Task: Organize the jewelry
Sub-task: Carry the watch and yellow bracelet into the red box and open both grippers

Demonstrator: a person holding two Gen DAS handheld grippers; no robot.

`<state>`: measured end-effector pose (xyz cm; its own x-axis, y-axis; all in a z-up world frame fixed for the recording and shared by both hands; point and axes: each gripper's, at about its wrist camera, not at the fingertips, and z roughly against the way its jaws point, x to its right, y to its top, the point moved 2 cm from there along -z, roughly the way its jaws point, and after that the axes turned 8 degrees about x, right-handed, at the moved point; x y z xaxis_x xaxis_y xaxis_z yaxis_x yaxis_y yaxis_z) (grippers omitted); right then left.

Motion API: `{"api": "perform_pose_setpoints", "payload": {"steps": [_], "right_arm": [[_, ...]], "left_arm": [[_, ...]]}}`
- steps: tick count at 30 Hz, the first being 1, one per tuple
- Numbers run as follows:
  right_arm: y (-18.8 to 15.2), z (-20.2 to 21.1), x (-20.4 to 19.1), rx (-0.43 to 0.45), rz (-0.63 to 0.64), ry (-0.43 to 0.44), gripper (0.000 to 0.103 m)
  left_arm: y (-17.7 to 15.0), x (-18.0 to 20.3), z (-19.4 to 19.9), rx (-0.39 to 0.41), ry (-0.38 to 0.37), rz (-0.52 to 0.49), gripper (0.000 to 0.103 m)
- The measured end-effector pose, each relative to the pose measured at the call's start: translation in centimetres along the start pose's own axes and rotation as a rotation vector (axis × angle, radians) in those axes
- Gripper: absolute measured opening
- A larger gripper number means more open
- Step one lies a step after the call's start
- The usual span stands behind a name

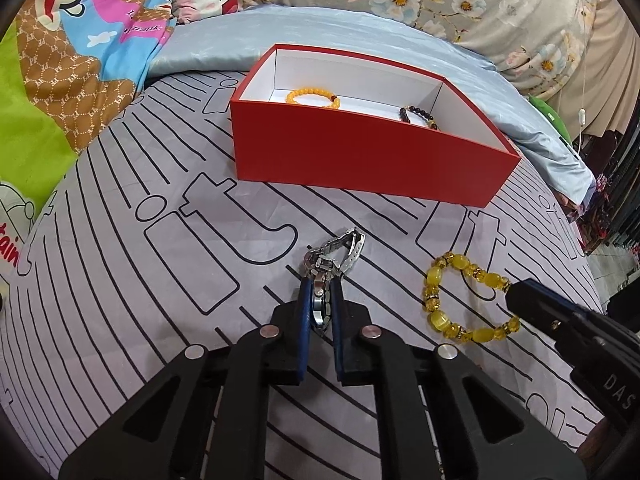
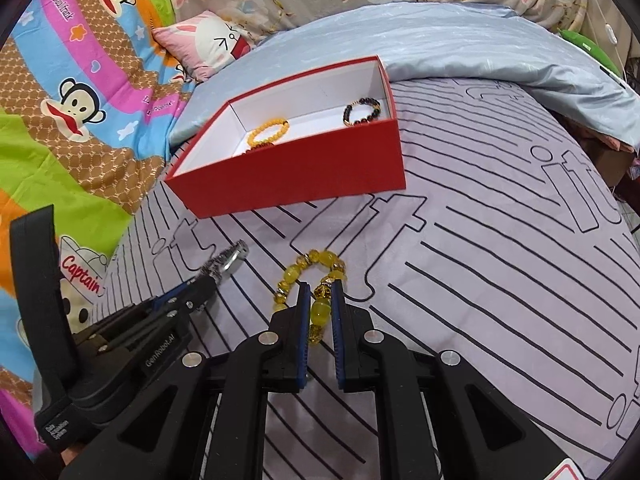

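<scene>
A red box (image 1: 360, 160) with a white inside stands on the bed; it also shows in the right wrist view (image 2: 296, 176). Inside lie an orange bead bracelet (image 1: 312, 96) and a dark bead bracelet (image 1: 418, 116). My left gripper (image 1: 320, 284) is shut on a silver metal watch (image 1: 332, 256), low over the sheet, in front of the box. My right gripper (image 2: 320, 288) is shut on a yellow bead bracelet (image 2: 316, 276), which lies on the sheet right of the watch. The same bracelet shows in the left wrist view (image 1: 460, 296).
The bed has a lilac sheet with black line print (image 1: 160, 240). A light blue quilt (image 1: 360, 32) lies behind the box. A cartoon monkey blanket (image 2: 80, 100) and a pink pillow (image 2: 212, 44) lie at the left. The bed edge drops off at the right.
</scene>
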<state>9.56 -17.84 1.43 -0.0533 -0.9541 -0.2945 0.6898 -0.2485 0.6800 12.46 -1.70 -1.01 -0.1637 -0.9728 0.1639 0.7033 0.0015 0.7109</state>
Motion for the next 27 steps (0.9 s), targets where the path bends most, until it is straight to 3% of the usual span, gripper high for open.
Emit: {"api": "perform_pose_setpoints", "payload": {"steps": [27], "right_arm": [[5.6,5.3,-1.8,0.134,0.047,0.014,0.009]], "left_arm": [[4.4,0.2,5.8,0.07,-0.022,-0.025,0.009]]}}
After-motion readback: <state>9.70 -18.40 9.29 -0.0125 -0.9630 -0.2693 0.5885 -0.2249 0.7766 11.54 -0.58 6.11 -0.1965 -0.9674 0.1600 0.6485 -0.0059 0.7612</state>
